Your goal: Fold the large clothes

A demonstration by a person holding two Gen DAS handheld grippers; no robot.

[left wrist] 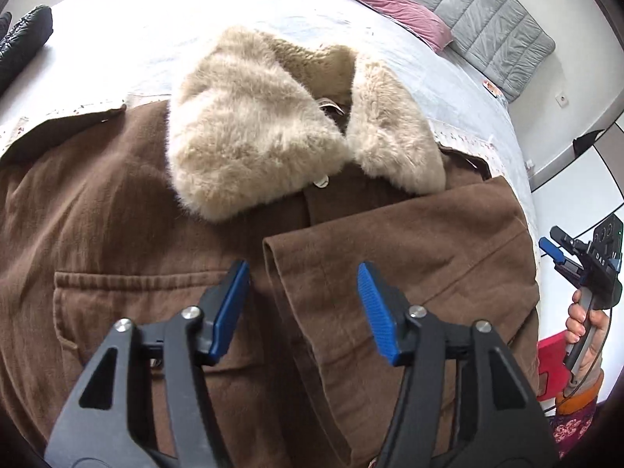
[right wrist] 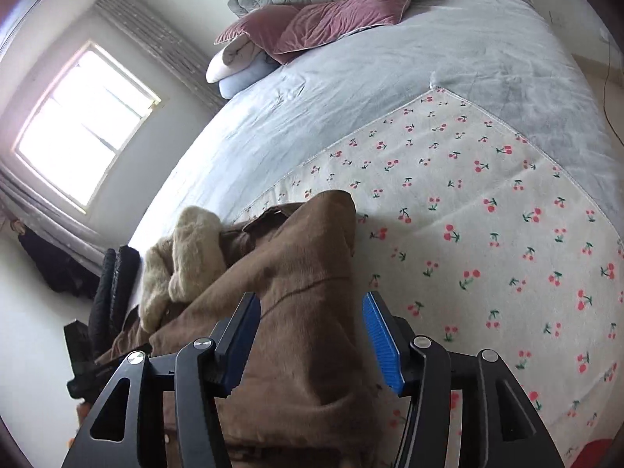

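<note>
- Blue pads of the left gripper (left wrist: 304, 308) stand wide apart and hold nothing; it hovers just above the brown coat (left wrist: 117, 210), over the cuff end of the folded sleeve (left wrist: 390, 257).
- From this gripper the sleeve runs away to the right and a little up, so its long axis lies across the chest of the coat, toward the shoulder on the right side.
- Beyond it, the fur collar (left wrist: 265, 132) lies further from the gripper, near the top of the coat.
- Also released is the right gripper (right wrist: 310, 335); it stands at the right edge of the coat, where brown cloth lies between and under its fingers, but they do not clamp it.
- Under the coat is the cherry blanket (right wrist: 487, 195) on the bed (right wrist: 351, 78).
- My judgement: the unfolded left half with the chest pocket (left wrist: 128, 292) is nearer to the left gripper, so the left gripper should take it.
</note>
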